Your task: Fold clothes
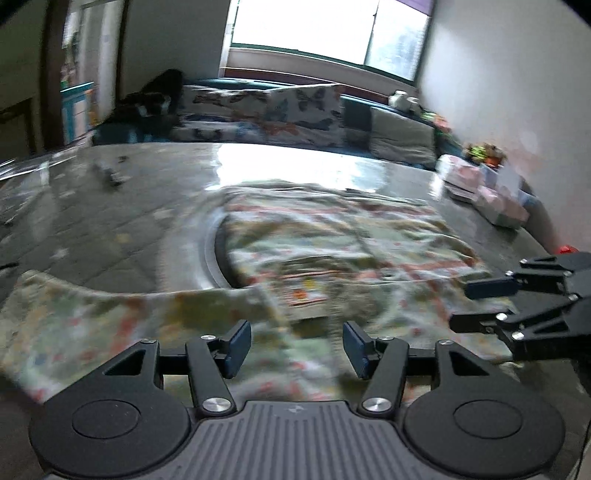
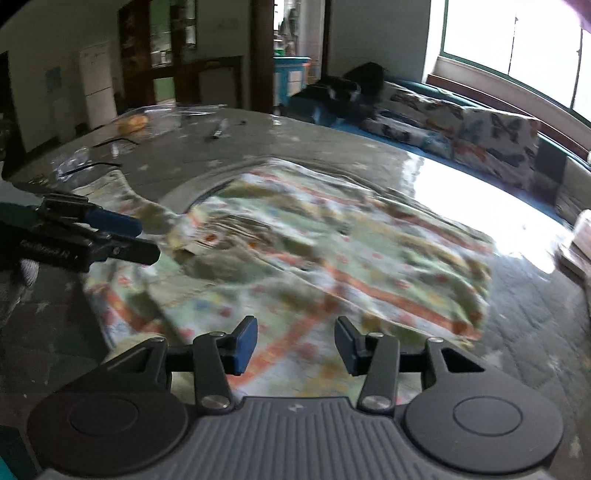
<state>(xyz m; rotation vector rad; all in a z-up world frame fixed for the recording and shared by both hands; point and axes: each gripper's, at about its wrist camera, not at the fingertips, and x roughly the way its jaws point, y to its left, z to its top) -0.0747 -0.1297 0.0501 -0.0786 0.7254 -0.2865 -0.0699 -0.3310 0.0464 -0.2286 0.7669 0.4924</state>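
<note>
A: While both of your jaws stand parted, what do you have under them?

B: Your left gripper [image 1: 297,349] has its blue pads apart with nothing pinched between them; only the patterned garment [image 1: 332,236] lies below the gap. Your right gripper [image 2: 295,345] is the same: pads apart, released, cloth beneath but not clamped.

A: Where does the garment lie?

B: It is spread on the glossy grey surface [image 1: 129,206], filling the middle of both views. In the left wrist view one edge runs out toward 8 o'clock, and your right gripper comes in at 3 o'clock, its fingers over the cloth's right edge. In the right wrist view your left gripper enters at 9 o'clock, just above the cloth's left side. The print is pale green with orange stripes; blur hides which kind of garment it is.

A: Anything else on the surface?

B: A small dark object [image 1: 110,177] lies at 10 o'clock in the left view, well apart from the cloth, and pink and white boxes [image 1: 491,195] sit at 2 o'clock near the wall. Beyond the far edge, butterfly-print cushions [image 1: 295,110] rest under a bright window [image 1: 314,26].
</note>
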